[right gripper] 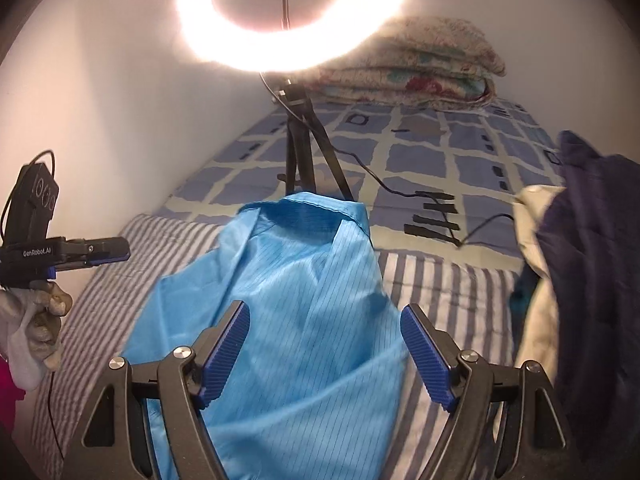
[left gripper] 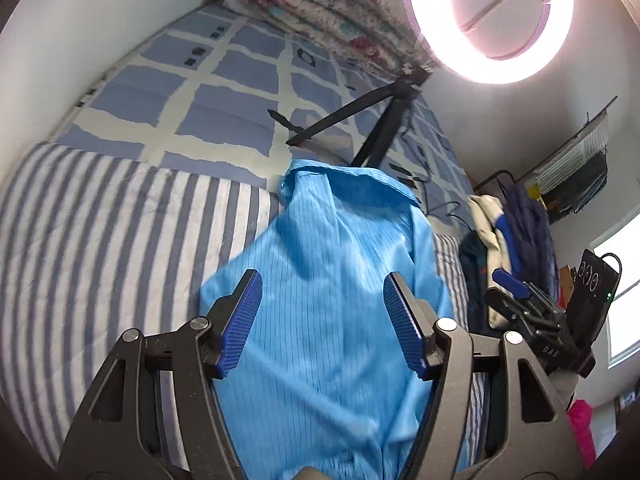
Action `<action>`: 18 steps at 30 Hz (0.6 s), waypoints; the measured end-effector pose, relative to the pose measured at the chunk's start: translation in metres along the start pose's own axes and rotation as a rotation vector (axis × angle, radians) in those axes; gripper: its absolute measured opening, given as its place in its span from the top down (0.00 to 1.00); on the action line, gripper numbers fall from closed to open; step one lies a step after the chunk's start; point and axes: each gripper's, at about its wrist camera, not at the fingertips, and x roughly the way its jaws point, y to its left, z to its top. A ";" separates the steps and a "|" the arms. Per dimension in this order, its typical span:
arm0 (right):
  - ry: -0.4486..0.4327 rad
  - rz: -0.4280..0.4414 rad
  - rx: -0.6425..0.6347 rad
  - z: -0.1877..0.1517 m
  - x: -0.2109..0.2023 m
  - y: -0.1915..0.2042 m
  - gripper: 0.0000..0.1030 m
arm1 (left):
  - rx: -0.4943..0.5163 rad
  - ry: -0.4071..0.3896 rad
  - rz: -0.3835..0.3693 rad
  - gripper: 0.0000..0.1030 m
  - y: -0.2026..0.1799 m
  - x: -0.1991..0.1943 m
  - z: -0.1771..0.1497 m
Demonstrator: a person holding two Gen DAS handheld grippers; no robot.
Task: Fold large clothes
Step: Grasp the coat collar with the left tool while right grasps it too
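Left gripper (left gripper: 322, 322): fingers (left gripper: 240, 322) spread, nothing pinched, poised over the blue garment (left gripper: 320, 280). Right gripper (right gripper: 326, 354): fingers (right gripper: 226, 354) spread wide, likewise empty above the same cloth. Blue garment: pinstriped, collar end away from the cameras, lying rumpled on the striped sheet (left gripper: 100, 220) of the bed. Beyond: checked blue bedcover (right gripper: 420, 152), ring light (right gripper: 292, 20) on tripod (right gripper: 304, 152), folded floral quilt (right gripper: 420, 68). Heap of dark clothes (right gripper: 592, 260) beside the garment.

Blue garment (left gripper: 332, 280): thin, smooth cloth, slight sheen, fine pinstripes. Left hand-held gripper (left gripper: 322, 328): matt black plastic; ribbed blue pads (left gripper: 240, 328); shiny metal pins (left gripper: 446, 324). Beyond it, striped sheet (left gripper: 100, 240): matt cloth.
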 end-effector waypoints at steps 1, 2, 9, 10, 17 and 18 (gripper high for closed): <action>0.007 -0.003 -0.002 0.004 0.009 -0.002 0.22 | -0.006 0.008 -0.003 0.37 0.002 0.011 0.004; 0.011 -0.003 0.002 0.007 0.018 -0.005 0.22 | -0.011 0.015 0.000 0.37 0.004 0.022 0.010; 0.022 -0.004 0.049 0.028 0.066 -0.026 0.25 | -0.021 0.049 0.018 0.37 0.010 0.087 0.033; 0.026 -0.013 0.040 0.030 0.073 -0.027 0.25 | -0.014 0.054 0.019 0.37 0.010 0.095 0.036; 0.045 0.012 0.061 0.040 0.108 -0.039 0.36 | 0.024 0.080 0.077 0.69 0.007 0.127 0.045; 0.049 0.018 0.072 0.040 0.114 -0.041 0.39 | 0.039 0.081 0.094 0.74 0.006 0.130 0.045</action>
